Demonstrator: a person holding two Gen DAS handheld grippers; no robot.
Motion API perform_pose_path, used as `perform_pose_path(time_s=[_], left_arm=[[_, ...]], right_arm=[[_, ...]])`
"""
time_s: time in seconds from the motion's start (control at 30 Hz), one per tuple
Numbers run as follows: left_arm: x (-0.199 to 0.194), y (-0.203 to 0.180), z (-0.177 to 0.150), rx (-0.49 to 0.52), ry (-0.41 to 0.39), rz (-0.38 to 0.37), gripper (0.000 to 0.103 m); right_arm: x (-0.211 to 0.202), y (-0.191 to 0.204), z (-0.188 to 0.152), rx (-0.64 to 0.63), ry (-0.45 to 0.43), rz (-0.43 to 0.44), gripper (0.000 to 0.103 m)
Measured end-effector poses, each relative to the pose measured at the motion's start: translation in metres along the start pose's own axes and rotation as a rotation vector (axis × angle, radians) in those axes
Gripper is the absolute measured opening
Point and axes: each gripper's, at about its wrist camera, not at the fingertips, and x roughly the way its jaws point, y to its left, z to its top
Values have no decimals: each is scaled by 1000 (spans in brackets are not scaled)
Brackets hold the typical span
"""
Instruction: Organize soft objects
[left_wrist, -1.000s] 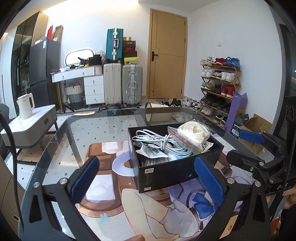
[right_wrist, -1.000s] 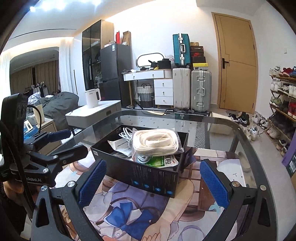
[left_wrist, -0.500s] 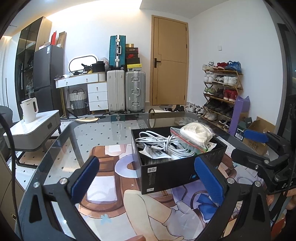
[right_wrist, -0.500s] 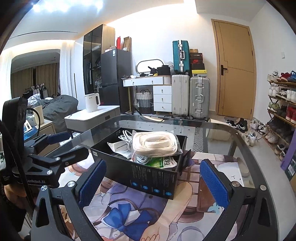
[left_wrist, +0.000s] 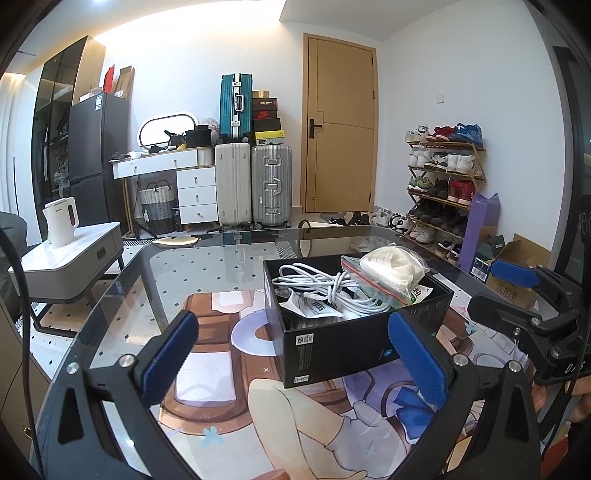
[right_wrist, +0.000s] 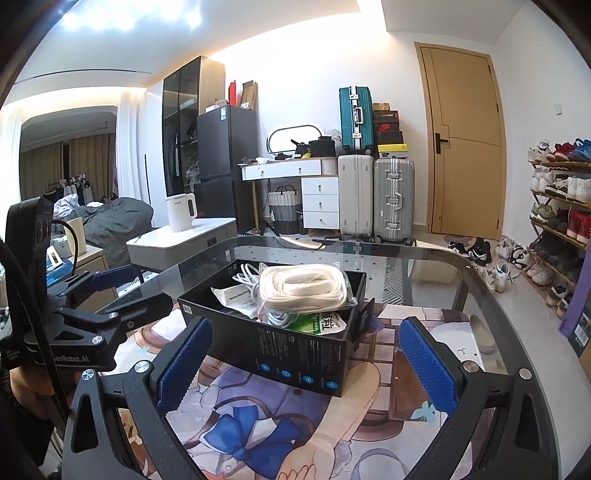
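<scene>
— Grippers? 
— Left gripper (left_wrist: 291, 354) and right gripper (right_wrist: 304, 354) both spread wide, empty. 
— The box? 
— Black box (right_wrist: 295, 354) mid-tabletop (right_wrist: 461, 266), holding white cables (left_wrist: 325, 288), paper packets (left_wrist: 314, 307), and bagged white rope (right_wrist: 304, 290) on top.

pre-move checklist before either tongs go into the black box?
1. Left tongs open, nothing held: ok.
2. Right tongs open, nothing held: ok.
3. Black box flat on glass table, top open: ok.
4. Bagged white rope on top of the pile, reachable from above: ok.
5. White cable free of the rope bag: cannot tell; it runs under the bag.
6. Green packet free to lift: not ok, pinned under the bag.
</scene>
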Motion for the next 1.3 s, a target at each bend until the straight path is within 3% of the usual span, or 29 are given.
perform_pose_path(time_s=[1.3], left_arm=[[-3, -1, 2, -13, -10, 3, 103]], right_arm=[[0, 8, -3, -20, -14, -4, 102]])
